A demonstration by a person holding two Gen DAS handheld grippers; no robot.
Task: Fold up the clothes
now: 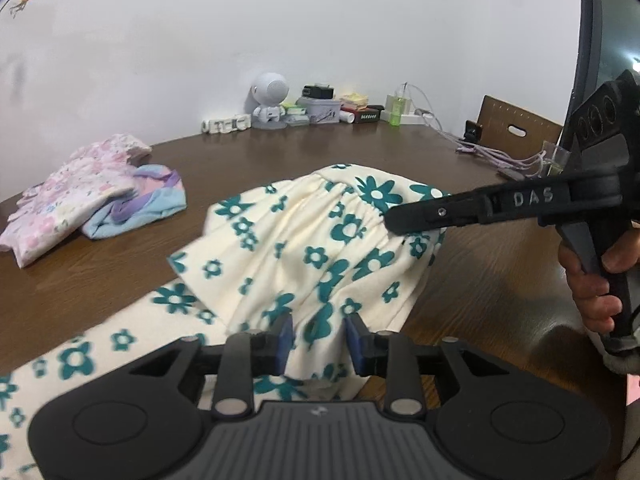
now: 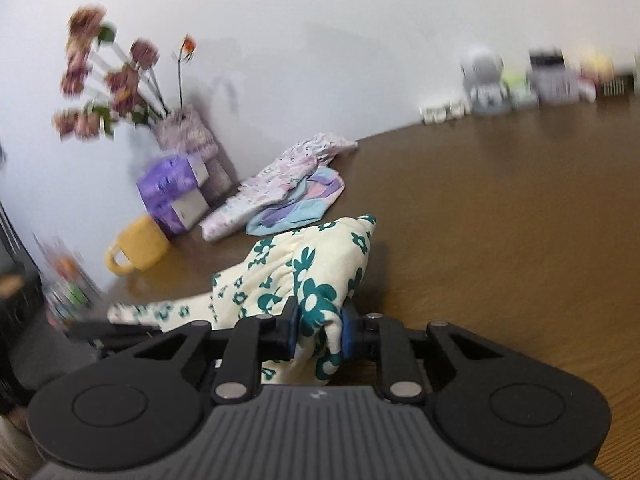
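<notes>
Behind, a brown wooden table (image 1: 360,148) meets a white wall (image 1: 280,20).

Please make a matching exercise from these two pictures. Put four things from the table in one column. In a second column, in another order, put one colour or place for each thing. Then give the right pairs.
Things:
1. mug
2. folded garment pile
3. flowers
4. garment in the right gripper

Descriptions:
A. cream with teal flower print
B. yellow, standing near the wall
C. pink floral cloth on top of a pale blue piece
D. dusky pink, rising from a container by the wall

Pairs: 1-B, 2-C, 3-D, 4-A
</notes>
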